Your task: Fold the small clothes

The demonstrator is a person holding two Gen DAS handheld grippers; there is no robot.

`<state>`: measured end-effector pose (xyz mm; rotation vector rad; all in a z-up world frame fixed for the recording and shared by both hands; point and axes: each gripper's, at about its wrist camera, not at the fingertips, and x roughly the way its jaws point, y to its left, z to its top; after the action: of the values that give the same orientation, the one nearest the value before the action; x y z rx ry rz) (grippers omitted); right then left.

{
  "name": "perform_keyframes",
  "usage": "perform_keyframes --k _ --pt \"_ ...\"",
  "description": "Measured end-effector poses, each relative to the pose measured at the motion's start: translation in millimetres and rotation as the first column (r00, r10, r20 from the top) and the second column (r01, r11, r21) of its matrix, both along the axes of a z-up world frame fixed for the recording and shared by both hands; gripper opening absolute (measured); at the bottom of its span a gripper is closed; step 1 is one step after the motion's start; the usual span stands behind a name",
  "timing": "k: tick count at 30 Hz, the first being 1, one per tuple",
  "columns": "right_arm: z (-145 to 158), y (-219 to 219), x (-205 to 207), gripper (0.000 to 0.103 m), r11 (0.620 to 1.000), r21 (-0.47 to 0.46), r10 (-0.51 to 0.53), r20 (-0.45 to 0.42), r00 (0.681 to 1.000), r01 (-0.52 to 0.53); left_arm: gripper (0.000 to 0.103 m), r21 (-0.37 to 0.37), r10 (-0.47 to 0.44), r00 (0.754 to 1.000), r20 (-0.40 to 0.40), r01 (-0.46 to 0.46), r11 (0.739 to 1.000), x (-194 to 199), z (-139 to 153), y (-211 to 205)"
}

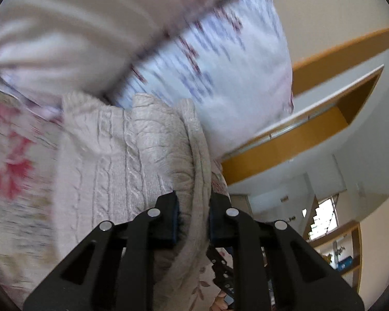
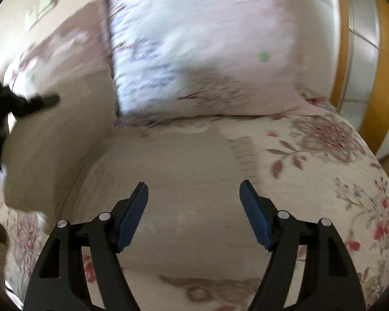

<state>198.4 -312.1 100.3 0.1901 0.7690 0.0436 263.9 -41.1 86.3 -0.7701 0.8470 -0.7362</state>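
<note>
One pillow (image 2: 194,39) behind sweater (image 1: 122,160)

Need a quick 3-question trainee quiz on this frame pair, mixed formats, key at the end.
1. True or false: the left tongs are closed on a fold of the cable-knit sweater.
2. Multiple choice: the right tongs are (A) shut on the sweater, (B) open with nothing between the pads, (C) out of view.
3. Short answer: what pattern is on the bedspread under the sweater?

Key
1. True; knit fabric is pinched between the pads.
2. B; they hang open above the spread-out sweater.
3. Floral, pink and red flowers on cream.
</note>
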Motion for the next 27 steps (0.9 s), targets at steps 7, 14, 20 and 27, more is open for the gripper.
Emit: perform_keyframes --k 7,14,20,27 --pt "-12 -67 -10 0.074 0.963 0.257 -0.071 -0.040 0.997 0.079 0.022 -0.061 -0.208 0.964 -0.163 0.200 0.978 17 -52 -81" --pt "-18 -90 1 0.074 0.841 0.542 0.044 -0.086 0.995 0.009 0.050 0.083 -0.129 0.990 0.059 0.124 0.989 -20 -7 -29" --pt "-31 -67 41 0.073 0.801 0.598 0.156 -0.183 0.971 -0.016 0.056 0.284 0.042 0.998 0.055 -0.056 0.957 -21 -22 19" --pt "-54 -42 70 0.061 0.800 0.600 0.231 -0.302 0.925 -0.004 0.056 0.358 0.069 0.997 -0.043 -0.050 0.932 -13 -64 30"
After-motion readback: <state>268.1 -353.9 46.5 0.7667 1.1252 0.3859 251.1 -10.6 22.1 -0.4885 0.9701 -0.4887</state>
